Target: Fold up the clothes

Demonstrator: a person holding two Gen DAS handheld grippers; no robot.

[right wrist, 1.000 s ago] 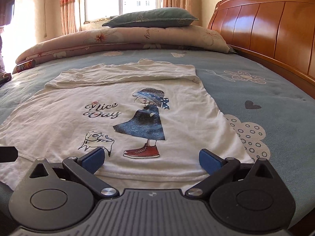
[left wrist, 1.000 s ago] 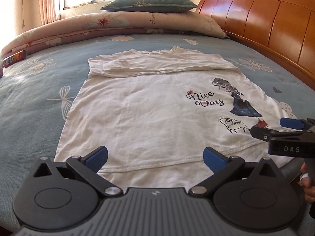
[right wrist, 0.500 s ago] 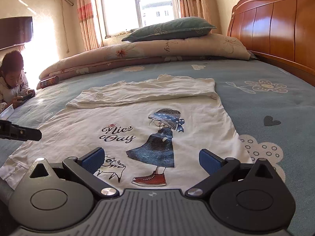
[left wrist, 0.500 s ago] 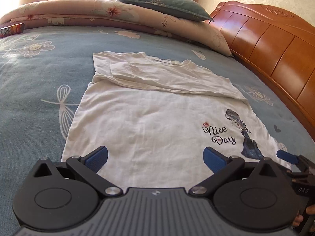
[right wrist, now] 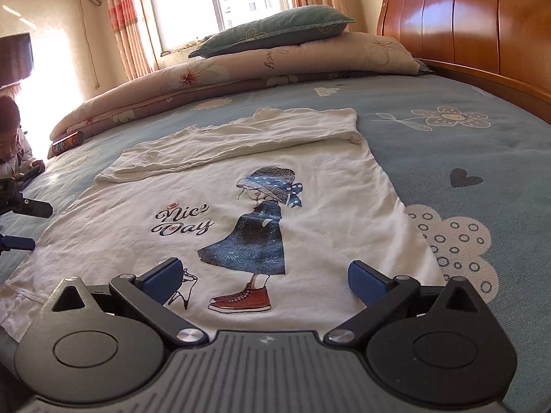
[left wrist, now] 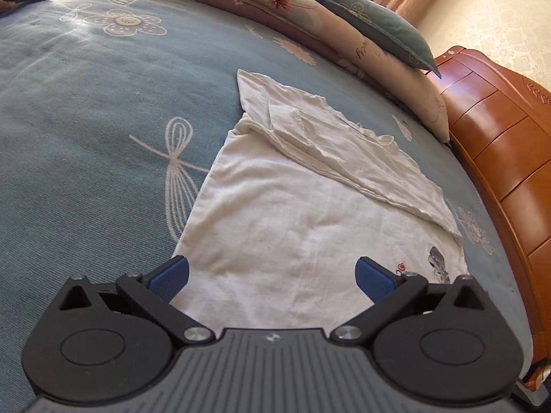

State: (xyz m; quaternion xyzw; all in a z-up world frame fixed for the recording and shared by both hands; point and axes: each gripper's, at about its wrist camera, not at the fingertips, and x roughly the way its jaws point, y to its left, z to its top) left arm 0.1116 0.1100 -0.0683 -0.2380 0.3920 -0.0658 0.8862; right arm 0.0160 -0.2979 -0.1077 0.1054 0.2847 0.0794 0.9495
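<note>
A white T-shirt [right wrist: 275, 186] printed with a girl in a blue dress and "Nice Day" lies flat on the blue bedspread [right wrist: 465, 144], its far part folded back over itself [left wrist: 344, 148]. My right gripper [right wrist: 265, 277] hovers open over the near hem by the printed red shoe, holding nothing. My left gripper [left wrist: 272, 275] is open above the shirt's [left wrist: 292, 227] plain left side, its left fingertip [left wrist: 170, 273] near the cloth's edge. The left gripper also shows at the far left edge of the right wrist view [right wrist: 20, 223].
A rolled floral quilt [right wrist: 241, 72] with a green pillow [right wrist: 275, 27] lies at the far side. A wooden headboard [right wrist: 465, 24] runs along the right. A snack can [right wrist: 67, 143] rests at the far left, near a person [right wrist: 10, 144] holding a phone.
My left gripper has risen and swung left, tilting down over the shirt's plain left side. My right gripper has lifted and pulled slightly back. Both stay open; the shirt has not moved.
</note>
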